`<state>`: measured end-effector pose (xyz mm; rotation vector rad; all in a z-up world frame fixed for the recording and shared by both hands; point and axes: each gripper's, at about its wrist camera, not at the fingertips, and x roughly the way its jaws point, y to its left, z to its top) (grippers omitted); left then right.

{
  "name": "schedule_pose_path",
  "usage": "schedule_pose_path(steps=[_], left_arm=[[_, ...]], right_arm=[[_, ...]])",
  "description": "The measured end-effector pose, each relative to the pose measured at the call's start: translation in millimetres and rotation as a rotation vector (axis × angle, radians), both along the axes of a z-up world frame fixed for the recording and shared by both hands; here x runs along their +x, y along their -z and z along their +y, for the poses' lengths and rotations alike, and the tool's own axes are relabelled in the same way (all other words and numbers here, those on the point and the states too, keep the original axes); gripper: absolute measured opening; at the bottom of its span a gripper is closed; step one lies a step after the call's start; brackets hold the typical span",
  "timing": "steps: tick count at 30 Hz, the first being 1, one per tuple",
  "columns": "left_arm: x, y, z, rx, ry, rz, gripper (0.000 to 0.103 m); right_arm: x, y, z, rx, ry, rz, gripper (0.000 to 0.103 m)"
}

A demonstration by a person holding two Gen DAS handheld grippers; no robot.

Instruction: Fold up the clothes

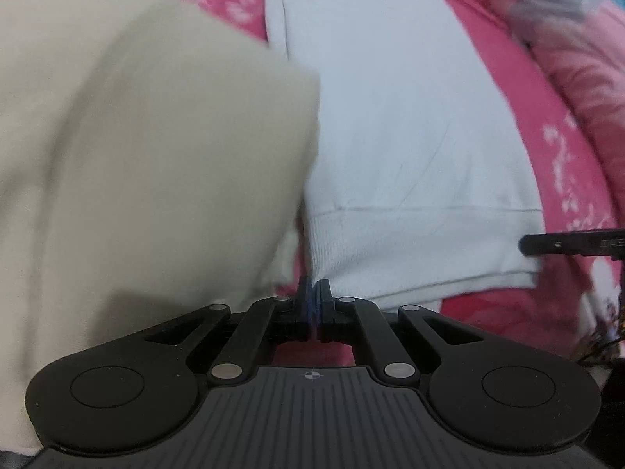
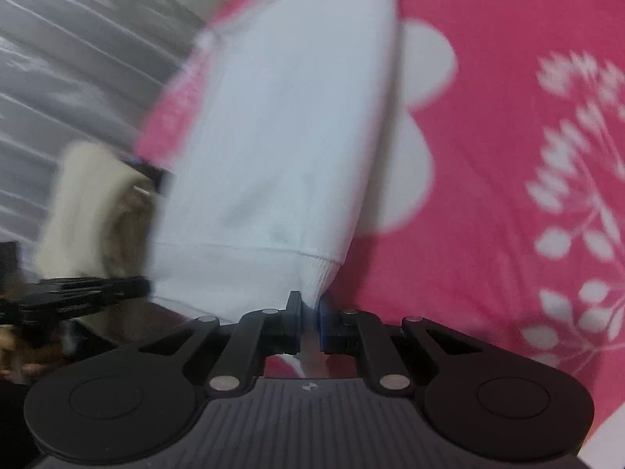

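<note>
A white sweatshirt (image 1: 390, 136) lies flat on a pink flowered bedsheet (image 1: 504, 312), its ribbed hem (image 1: 410, 250) toward me. My left gripper (image 1: 314, 293) is shut at the hem's left corner, pads together, with no cloth showing between them. In the right wrist view my right gripper (image 2: 310, 305) is shut on the right corner of the sweatshirt (image 2: 273, 136), and white fabric runs through between its pads. One of the right gripper's fingers (image 1: 566, 244) shows at the hem's right end in the left wrist view. The left gripper (image 2: 144, 287) appears at the left of the right wrist view.
A blurred cream garment (image 1: 136, 156) fills the left of the left wrist view, beside the sweatshirt. A bunched pink quilt (image 1: 566, 39) lies at the far right. The bedsheet (image 2: 488, 156) spreads right of the sweatshirt. A grey ribbed surface (image 2: 58, 58) stands past the bed's edge.
</note>
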<state>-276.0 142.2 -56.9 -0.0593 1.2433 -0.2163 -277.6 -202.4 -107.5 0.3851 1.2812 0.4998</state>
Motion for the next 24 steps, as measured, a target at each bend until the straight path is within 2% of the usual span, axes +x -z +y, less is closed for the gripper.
schedule_pose_path(steps=[2, 5, 7, 10, 12, 15, 18, 21, 24], left_arm=[[-4, -1, -7, 0.039, 0.034, -0.019, 0.001], [-10, -11, -2, 0.035, 0.047, -0.035, 0.003], [-14, -23, 6, 0.031, 0.045, -0.063, 0.008], [-16, -39, 15, -0.033, 0.039, -0.091, 0.020], [-13, -43, 17, -0.096, 0.031, -0.112, 0.022], [-5, -30, 1, -0.098, 0.058, -0.117, 0.022], [0, -15, -10, -0.077, 0.082, -0.088, 0.022], [2, -2, -7, -0.120, 0.053, -0.037, 0.022], [5, 2, -6, -0.145, 0.032, -0.013, 0.022]], right_arm=[[-2, -1, 1, -0.023, -0.024, -0.014, 0.015], [-6, -15, 3, -0.077, -0.086, -0.035, 0.030], [-8, -30, 2, -0.120, -0.145, -0.071, 0.032], [-6, -64, -1, -0.147, -0.193, -0.220, 0.032], [3, -76, 11, -0.150, -0.231, -0.338, 0.033], [17, -85, 37, -0.159, -0.313, -0.508, 0.033], [24, -73, 69, -0.259, -0.477, -0.627, 0.032], [24, -55, 88, -0.335, -0.637, -0.673, 0.031], [23, -42, 93, -0.377, -0.716, -0.703, 0.030]])
